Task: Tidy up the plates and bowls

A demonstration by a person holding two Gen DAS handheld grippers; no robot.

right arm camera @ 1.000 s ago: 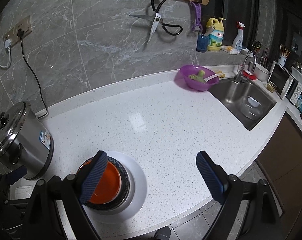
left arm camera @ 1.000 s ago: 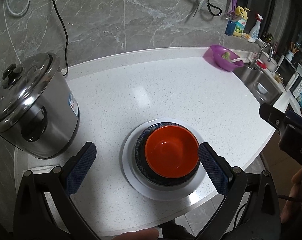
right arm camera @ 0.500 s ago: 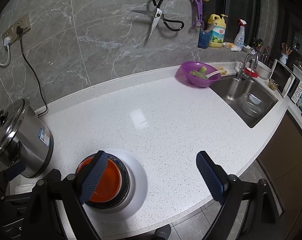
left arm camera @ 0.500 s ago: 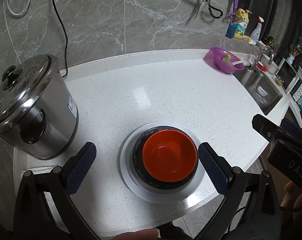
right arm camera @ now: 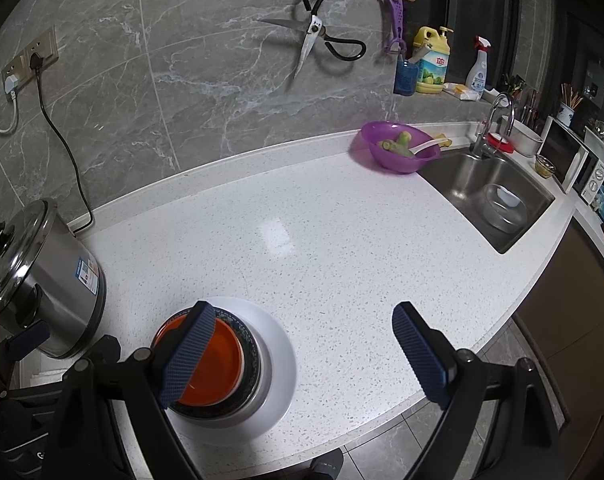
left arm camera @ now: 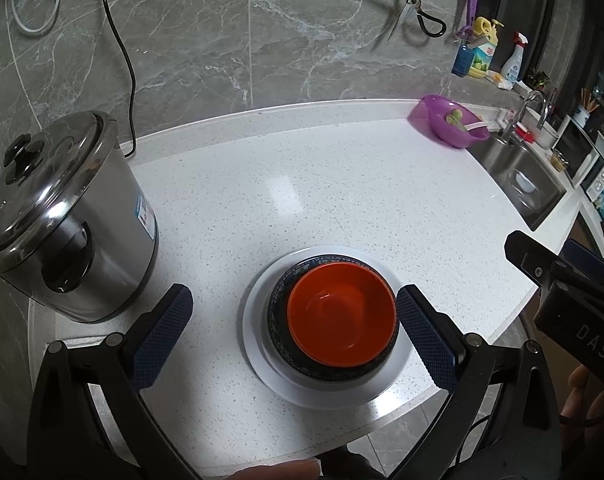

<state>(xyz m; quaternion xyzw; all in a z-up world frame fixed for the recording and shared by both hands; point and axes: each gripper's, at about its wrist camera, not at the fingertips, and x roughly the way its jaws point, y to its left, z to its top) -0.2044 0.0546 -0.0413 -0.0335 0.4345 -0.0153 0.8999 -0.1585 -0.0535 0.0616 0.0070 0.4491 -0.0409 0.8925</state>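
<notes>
An orange bowl point(left arm camera: 341, 319) point(right arm camera: 212, 364) sits nested in a dark blue patterned bowl point(left arm camera: 278, 312) point(right arm camera: 251, 350), and both rest on a white plate point(left arm camera: 258, 332) point(right arm camera: 280, 350) near the front edge of the white counter. My left gripper point(left arm camera: 292, 334) hangs open above and in front of the stack, holding nothing. My right gripper point(right arm camera: 304, 354) is open too, to the right of the stack; its left finger point(right arm camera: 188, 354) overlaps the orange bowl in its view. The right gripper's body shows at the right edge of the left wrist view.
A steel rice cooker point(left arm camera: 62, 220) point(right arm camera: 34, 276) stands left of the stack, its cord running up the wall. A purple bowl point(right arm camera: 400, 146) with vegetables sits at the back right beside the sink point(right arm camera: 490, 196). Scissors, bottles and a cutting board are on the wall.
Both grippers have drawn back and up a little from the stack, which now looks smaller and lower in view. The bowls and plate have not moved.
</notes>
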